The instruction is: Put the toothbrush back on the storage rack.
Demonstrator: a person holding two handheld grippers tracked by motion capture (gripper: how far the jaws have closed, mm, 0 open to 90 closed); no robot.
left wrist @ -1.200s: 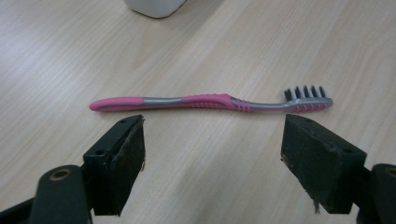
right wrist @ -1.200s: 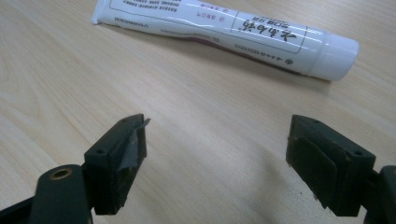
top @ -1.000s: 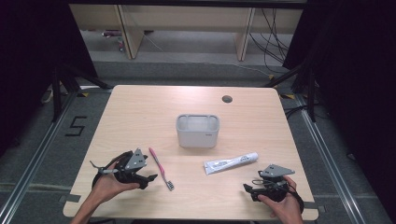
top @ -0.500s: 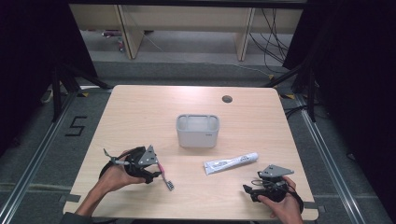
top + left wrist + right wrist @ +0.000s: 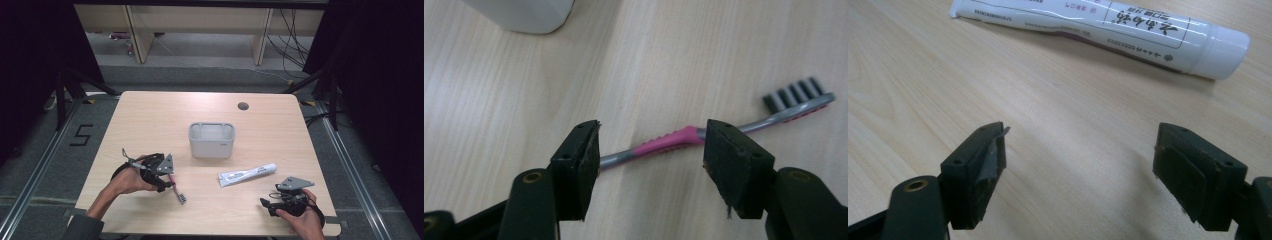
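Two black hand-held grippers are at work over a pale wooden table (image 5: 150,115), and the left gripper (image 5: 650,152) is the busy one: its jaws stand apart on either side of the pink and grey plastic toothbrush (image 5: 674,142), low over the board, with the pink grip of the handle lying in the gap between them and neither pad yet touching it. That straddle looks like the setup for a pinch across the handle's narrow width, near its middle, which should let the brush lift without tipping much; the black bristled head juts out past the right-hand jaw. In the high view the toothbrush (image 5: 176,187) lies flat near the front left of the table, just under the left gripper (image 5: 167,184), apart from everything else. The right gripper (image 5: 1078,160) idles near the front right edge with its jaws wide and nothing between them, aimed at the white plastic toothpaste tube with black lettering (image 5: 1098,32), which lies on its side a little beyond it. Behind both things, at the middle of the table, stands an open grey rectangular plastic tub (image 5: 211,140), seemingly empty. Nothing lies between brush and tub, so the way over is clear; only the tub's near wall would need clearing
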